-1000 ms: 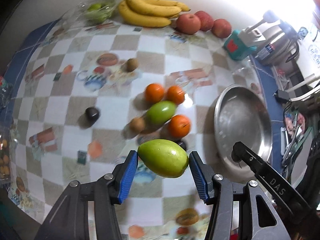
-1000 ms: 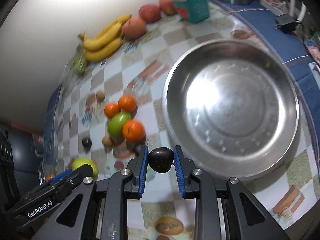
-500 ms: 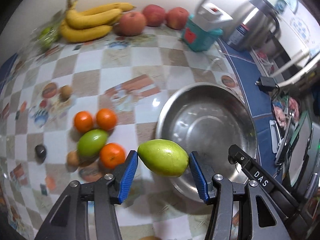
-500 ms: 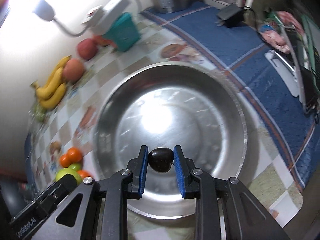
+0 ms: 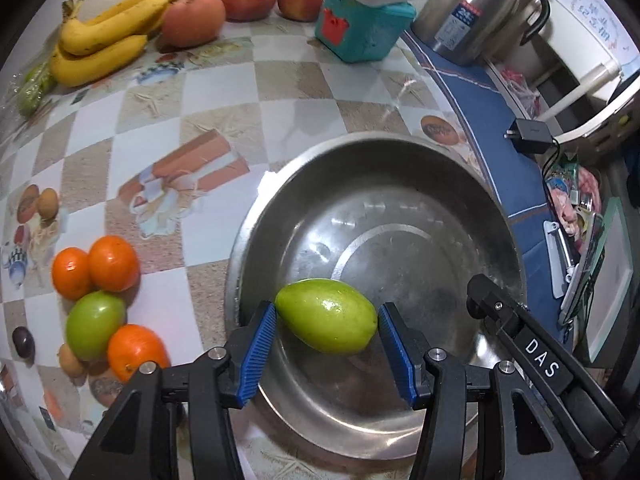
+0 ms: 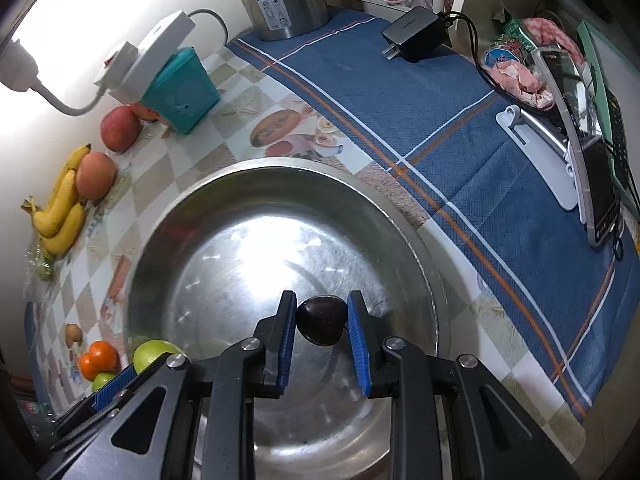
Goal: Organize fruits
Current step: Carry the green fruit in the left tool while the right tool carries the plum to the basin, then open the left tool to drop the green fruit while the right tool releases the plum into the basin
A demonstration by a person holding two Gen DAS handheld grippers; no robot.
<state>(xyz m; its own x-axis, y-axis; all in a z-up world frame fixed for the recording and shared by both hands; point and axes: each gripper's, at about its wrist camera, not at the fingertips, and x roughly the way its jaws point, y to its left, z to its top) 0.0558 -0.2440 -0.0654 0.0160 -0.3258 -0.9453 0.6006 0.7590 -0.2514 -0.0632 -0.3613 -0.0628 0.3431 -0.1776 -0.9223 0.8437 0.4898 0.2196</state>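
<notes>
My left gripper (image 5: pixel 326 330) is shut on a green mango (image 5: pixel 326 317) and holds it over the left side of the steel bowl (image 5: pixel 400 152). My right gripper (image 6: pixel 322 326) is shut on a small dark plum (image 6: pixel 322 319) over the same bowl (image 6: pixel 280 168). The green mango also shows in the right wrist view (image 6: pixel 154 354). On the table left of the bowl lie oranges (image 5: pixel 113 263), a second green mango (image 5: pixel 95 320), a dark plum (image 5: pixel 23 342) and a small brown fruit (image 5: pixel 70 365).
Bananas (image 5: pixel 108 32) and red apples (image 5: pixel 193 19) lie along the back wall. A teal box (image 5: pixel 360 28) and a steel kettle (image 5: pixel 476 12) stand behind the bowl. A charger (image 6: pixel 416 34), a phone stand (image 6: pixel 536 156) and packets lie on the blue cloth at right.
Both grippers have moved right from above the fruit pile to over the steel bowl, each still holding its fruit.
</notes>
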